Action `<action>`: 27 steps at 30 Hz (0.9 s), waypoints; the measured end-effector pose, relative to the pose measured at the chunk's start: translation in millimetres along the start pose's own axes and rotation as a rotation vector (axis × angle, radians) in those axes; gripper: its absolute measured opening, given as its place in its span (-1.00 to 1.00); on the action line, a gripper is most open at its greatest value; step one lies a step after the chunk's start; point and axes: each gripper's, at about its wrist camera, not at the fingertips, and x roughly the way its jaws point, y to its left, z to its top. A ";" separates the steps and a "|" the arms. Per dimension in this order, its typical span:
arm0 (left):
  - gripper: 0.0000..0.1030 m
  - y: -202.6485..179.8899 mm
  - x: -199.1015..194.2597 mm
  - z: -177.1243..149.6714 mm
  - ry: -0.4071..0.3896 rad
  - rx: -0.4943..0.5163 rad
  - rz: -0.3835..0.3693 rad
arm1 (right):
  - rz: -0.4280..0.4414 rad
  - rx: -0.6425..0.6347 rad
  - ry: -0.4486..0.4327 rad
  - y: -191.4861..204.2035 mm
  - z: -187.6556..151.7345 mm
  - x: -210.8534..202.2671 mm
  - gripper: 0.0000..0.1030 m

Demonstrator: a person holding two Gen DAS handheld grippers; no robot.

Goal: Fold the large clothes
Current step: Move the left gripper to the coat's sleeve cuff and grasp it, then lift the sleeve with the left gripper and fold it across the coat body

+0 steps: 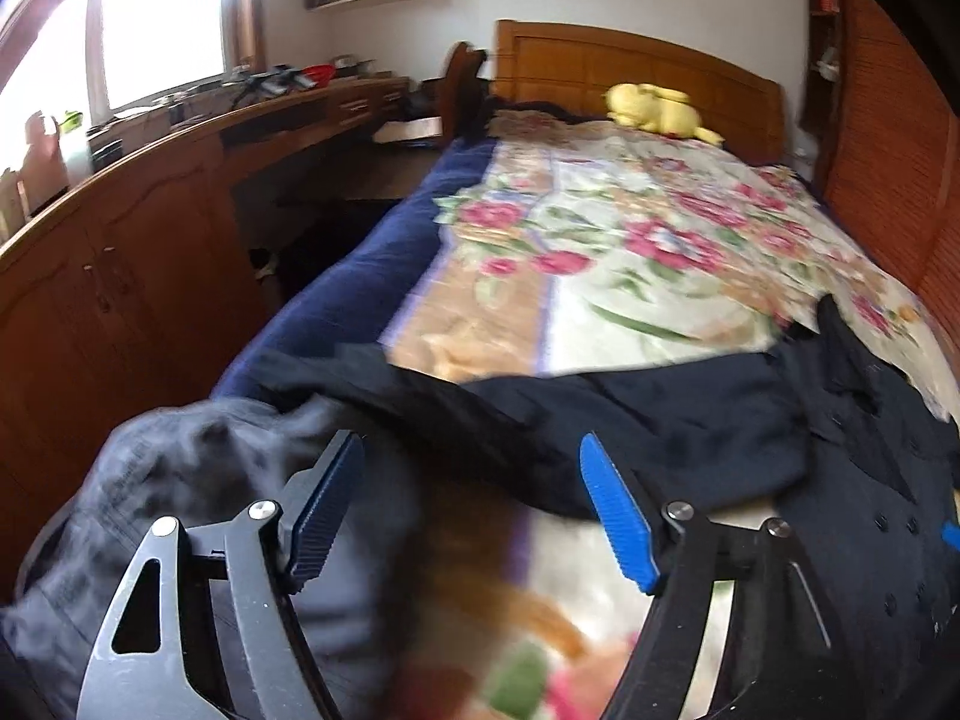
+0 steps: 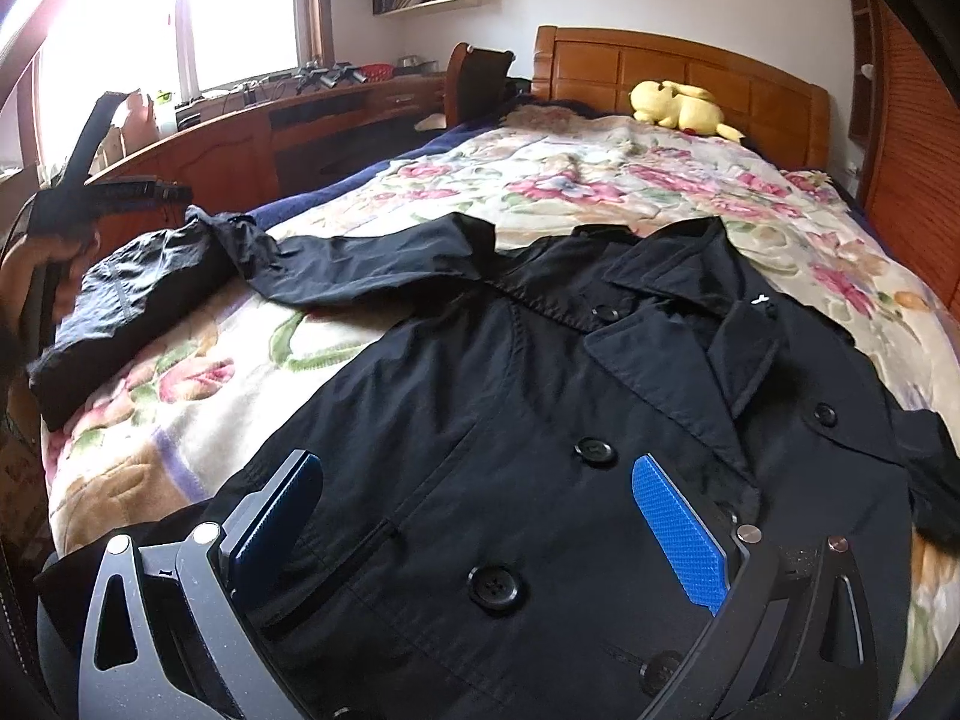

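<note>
- Right wrist view first: we've got a black double-breasted coat spread front-up on the bed, collar toward the headboard, its body covering the foot end on the side by the slatted wall.
- One sleeve runs out flat toward the window-side edge of the bed, and its cuff end lies crumpled right at that edge.
- Our right gripper hangs over the coat's front, fingers spread wide, nothing pinched between them; a couple of the big buttons show in the gap.
- Left wrist view is blurry, but our left gripper sits near the window-side edge of the bed, over the floral blanket just short of the sleeve.
- Its fingers are apart and we see no cloth caught between them; the bunched cuff sits just outside the left finger.
- A yellow plush toy lies up by the headboard, well apart from the coat.
- A hand shows at the left edge of the right wrist view, holding the other gripper.
</note>
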 end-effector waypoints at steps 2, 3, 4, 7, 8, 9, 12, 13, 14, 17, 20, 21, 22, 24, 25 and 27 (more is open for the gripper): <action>0.41 14.5 8.6 9.7 0.006 -0.011 0.016 | 0.002 -0.004 0.009 1.5 1.4 3.6 0.99; 0.40 23.0 14.4 14.7 0.014 -0.025 0.022 | 0.002 -0.007 0.014 2.3 2.3 6.0 0.99; 0.37 32.7 21.5 19.3 0.025 -0.045 0.031 | 0.001 -0.009 0.020 2.7 3.2 8.6 0.99; 0.34 51.9 41.2 27.3 0.053 -0.078 0.055 | 0.002 -0.008 0.034 0.6 6.7 18.5 0.99; 0.34 56.9 46.9 29.1 0.060 -0.086 0.068 | 0.002 -0.008 0.037 0.9 7.1 19.5 0.99; 0.33 63.1 54.5 30.7 0.073 -0.101 0.087 | -0.001 -0.009 0.039 0.8 7.2 19.9 0.99; 0.34 83.1 73.9 34.2 0.107 -0.181 0.076 | -0.011 -0.010 0.045 -0.6 7.5 20.3 0.99; 0.33 87.4 79.6 34.6 0.118 -0.200 0.076 | -0.014 -0.009 0.046 -1.4 7.5 19.3 0.99; 0.33 90.3 84.1 34.7 0.128 -0.215 0.077 | -0.018 -0.007 0.047 -2.6 7.3 18.0 0.99; 0.15 93.7 99.4 35.1 0.165 -0.236 0.054 | -0.031 -0.001 0.046 -6.3 6.8 13.7 0.99; -0.27 94.8 111.2 33.6 0.215 -0.239 0.072 | -0.042 0.005 0.043 -9.8 6.0 9.4 0.99; -0.51 94.0 112.6 33.0 0.221 -0.238 0.070 | -0.044 0.007 0.042 -11.1 5.3 7.8 0.99; -0.71 92.7 112.3 32.4 0.223 -0.240 0.062 | -0.046 0.008 0.040 -12.0 4.6 6.0 0.99; -0.84 84.6 109.8 34.4 0.225 -0.206 0.049 | -0.048 0.011 0.038 -14.2 2.7 3.3 0.99; -0.87 80.9 105.9 36.1 0.216 -0.186 0.049 | -0.051 0.014 0.037 -15.8 1.5 1.2 0.99; -0.89 65.4 92.4 44.4 0.187 -0.143 0.043 | -0.053 0.020 0.033 -18.6 0.1 -3.1 0.99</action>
